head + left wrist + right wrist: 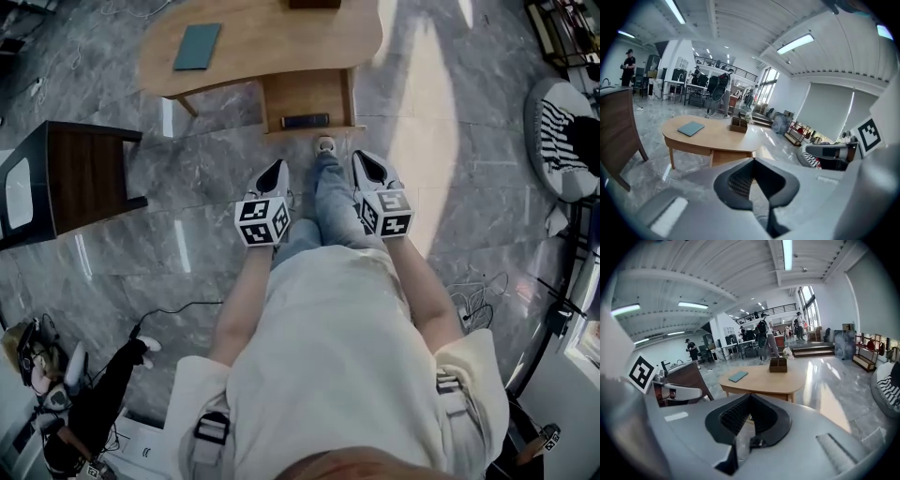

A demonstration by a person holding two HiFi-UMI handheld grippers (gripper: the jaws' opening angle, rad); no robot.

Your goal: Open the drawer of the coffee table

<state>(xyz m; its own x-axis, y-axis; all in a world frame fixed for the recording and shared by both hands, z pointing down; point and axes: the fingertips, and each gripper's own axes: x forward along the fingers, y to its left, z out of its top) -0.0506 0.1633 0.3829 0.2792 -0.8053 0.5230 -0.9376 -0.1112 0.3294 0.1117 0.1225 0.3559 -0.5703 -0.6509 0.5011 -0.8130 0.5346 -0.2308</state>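
Held left gripper (277, 169) and right gripper (363, 160) side by side mid-frame, jaws pressed together, empty. Faced coffee table (272, 42) at top centre, drawer (305, 94) standing open.

Teal notebook (197, 46), dark side table (84, 176)

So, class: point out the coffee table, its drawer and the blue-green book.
coffee table (281, 37): head view, bare tabletop.
drawer (305, 94): head view, wooden floor inside.
book (198, 46): head view, cover's middle.
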